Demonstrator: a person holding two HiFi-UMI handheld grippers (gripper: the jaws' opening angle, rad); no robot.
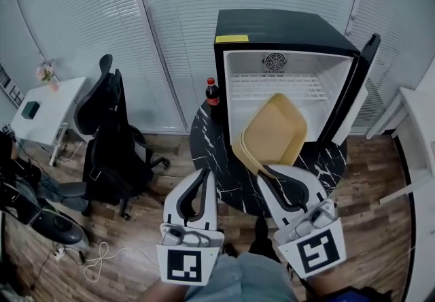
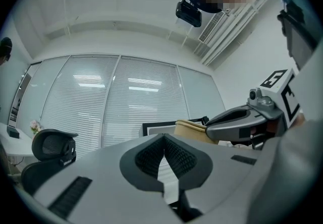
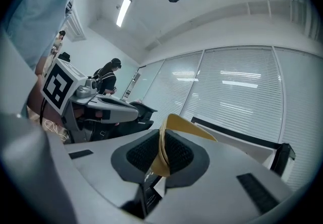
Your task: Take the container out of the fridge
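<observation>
A shallow tan container (image 1: 273,132) hangs tilted in the air in front of the open black mini fridge (image 1: 285,62). My right gripper (image 1: 262,170) is shut on its near rim; in the right gripper view the tan container's rim (image 3: 164,150) is pinched between the black pads. My left gripper (image 1: 204,175) sits to the left of it, shut, with nothing between its pads (image 2: 164,155). From the left gripper view the container (image 2: 194,129) and the right gripper's body (image 2: 242,122) show to the right.
The fridge stands on a round black marble table (image 1: 217,158), its door (image 1: 353,90) swung open to the right. A cola bottle (image 1: 213,98) stands left of the fridge. A black office chair (image 1: 112,144) is at left, a white desk (image 1: 44,113) beyond it.
</observation>
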